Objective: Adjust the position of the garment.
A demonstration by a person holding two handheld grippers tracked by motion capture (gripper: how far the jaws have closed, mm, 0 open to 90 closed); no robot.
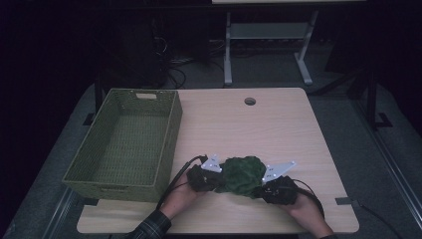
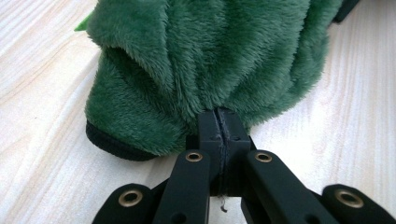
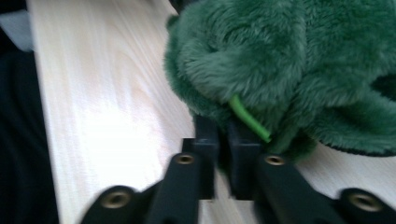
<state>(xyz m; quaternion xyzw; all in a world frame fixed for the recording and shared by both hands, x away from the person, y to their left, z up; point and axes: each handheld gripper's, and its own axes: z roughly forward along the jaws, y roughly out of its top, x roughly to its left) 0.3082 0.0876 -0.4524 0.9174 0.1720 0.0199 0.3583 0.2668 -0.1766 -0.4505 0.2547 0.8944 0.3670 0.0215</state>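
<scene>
Green plush fabric (image 1: 243, 175), a fleecy bundle with a dark edge band, lies bunched on the near part of the counter (image 1: 278, 124), between the two hands and resting on the wood. In the left gripper view the pile rises in thick folds right ahead of the jaws, its dark hem lying on the counter at the lower left.

Left hand-held gripper (image 1: 203, 178) sits at the bundle's left side; its jaws are pressed together with a thin edge of the fabric pinched between them, and the plush gathers into pleats at that spot.

Right hand-held gripper (image 1: 276, 191) sits at the bundle's right side. Its jaws stand narrow, with a slim gap showing between them, at the edge of the plush; a bright green cord or tab (image 3: 249, 120) hangs out of the fleece just above one jaw. Whether the pads press on any fabric I cannot tell.

Woven green basket (image 1: 124, 144) stands on the left part of the counter, apart from the bundle.
</scene>
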